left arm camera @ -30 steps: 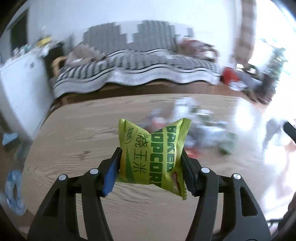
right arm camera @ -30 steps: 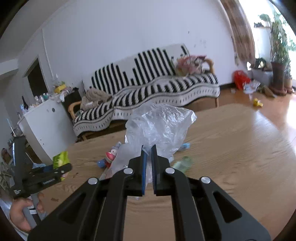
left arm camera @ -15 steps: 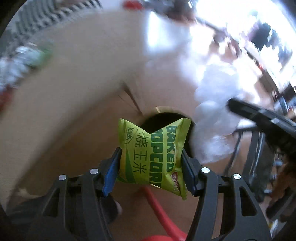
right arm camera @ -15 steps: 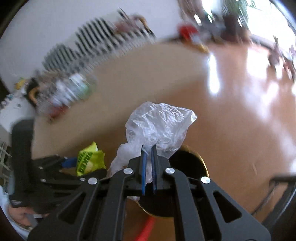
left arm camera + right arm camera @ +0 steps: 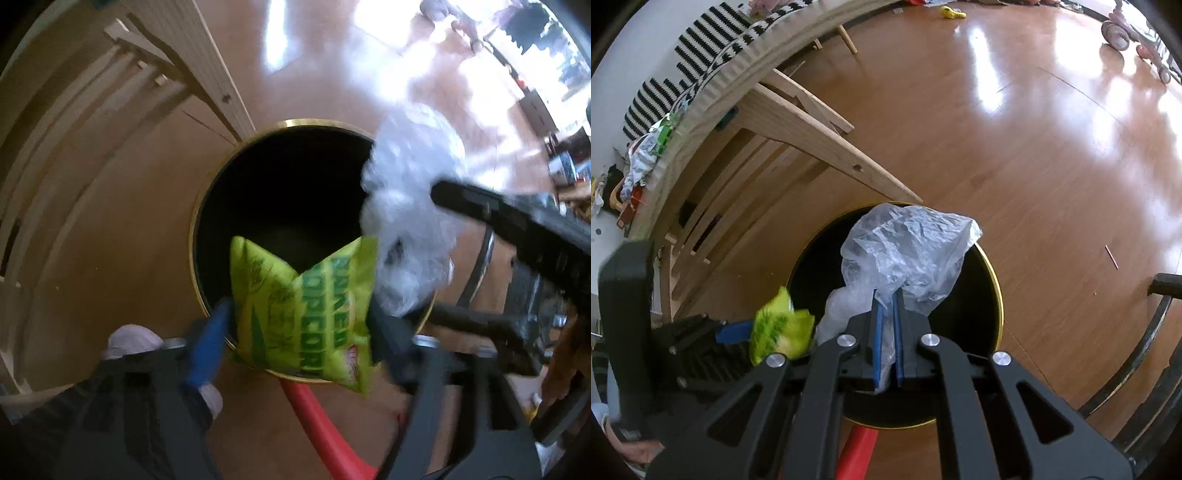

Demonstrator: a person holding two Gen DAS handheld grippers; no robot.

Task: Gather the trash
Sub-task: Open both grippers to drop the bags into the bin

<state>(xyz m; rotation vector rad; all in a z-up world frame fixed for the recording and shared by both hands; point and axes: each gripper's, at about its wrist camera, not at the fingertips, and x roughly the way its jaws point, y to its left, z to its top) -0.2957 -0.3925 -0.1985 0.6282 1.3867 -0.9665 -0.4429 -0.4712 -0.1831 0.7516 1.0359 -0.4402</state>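
The left gripper (image 5: 299, 325) pinches a green popcorn bag (image 5: 303, 314) over the near rim of the black gold-rimmed bin (image 5: 280, 177) directly beneath, while the right gripper (image 5: 886, 332), just beside it, clamps a crumpled clear plastic bag (image 5: 908, 251) above the same opening.

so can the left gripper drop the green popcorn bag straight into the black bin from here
Probably yes. The left gripper holds the green popcorn bag over the near rim of the black gold-rimmed bin, whose mouth is open. The crumpled clear plastic bag hangs beside it, not beneath.
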